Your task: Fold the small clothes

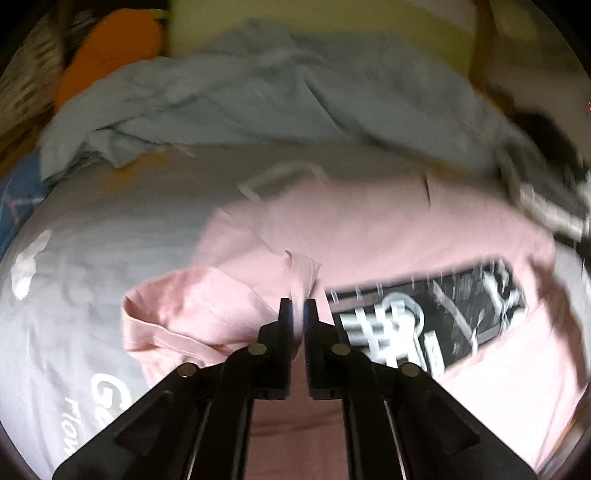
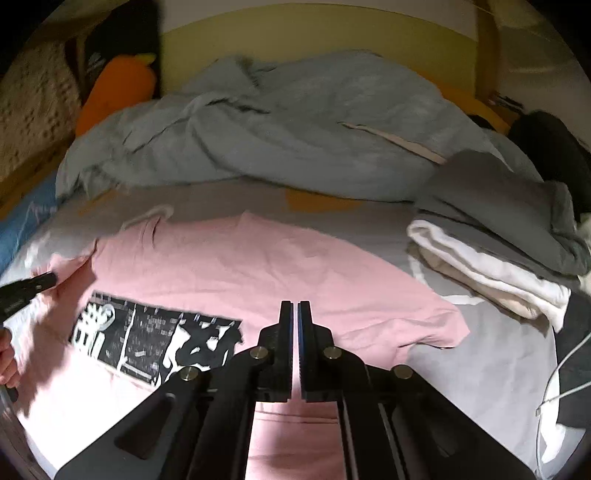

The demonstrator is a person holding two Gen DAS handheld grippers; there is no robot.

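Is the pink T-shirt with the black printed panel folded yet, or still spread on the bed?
Mostly spread: the pink T-shirt lies flat across the grey bedsheet, print up. Only its left sleeve is bunched.

**Bed and its surroundings, seen from both wrist views.**
A grey bed sheet (image 2: 480, 369) with white lettering covers the mattress. Behind it lies a rumpled grey-blue duvet (image 2: 295, 140); behind the duvet rises a pale yellow wall panel (image 2: 295, 33) with a white wall (image 2: 535, 44) above. To the duvet's left rest an orange carrot-shaped plush (image 2: 118, 88) and a blue cloth (image 2: 22, 229); farther left stands a beige patterned surface (image 2: 33, 107). A wooden post (image 2: 491, 44) rises at the duvet's right. Light is dim and falls brightest on the near sheet.
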